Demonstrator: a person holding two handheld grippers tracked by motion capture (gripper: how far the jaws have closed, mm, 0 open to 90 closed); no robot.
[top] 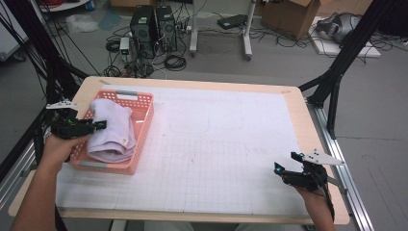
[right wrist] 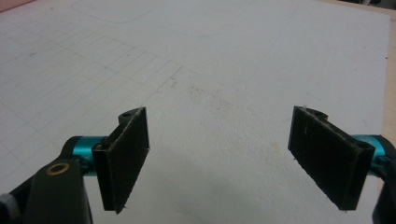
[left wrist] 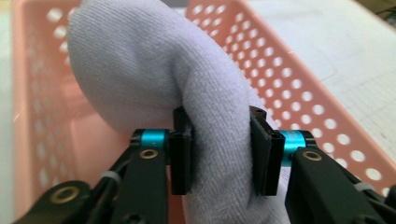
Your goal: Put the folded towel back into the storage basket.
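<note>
Over the pink basket (top: 144, 126) my left gripper (left wrist: 221, 154) fingers pinch the folded towel (left wrist: 154, 79) to set it inside, right gripper (right wrist: 219, 158) fingers wide, idle above tabletop (top: 216, 159).

The high view looks forward and down from the person's side over the whole table (top: 202, 144), while the left gripper view sits close against the towel (left wrist: 154, 79) inside the pink basket (left wrist: 299, 93), and the right gripper view looks low across the gridded mat (right wrist: 210, 60), which the high view shares.
</note>
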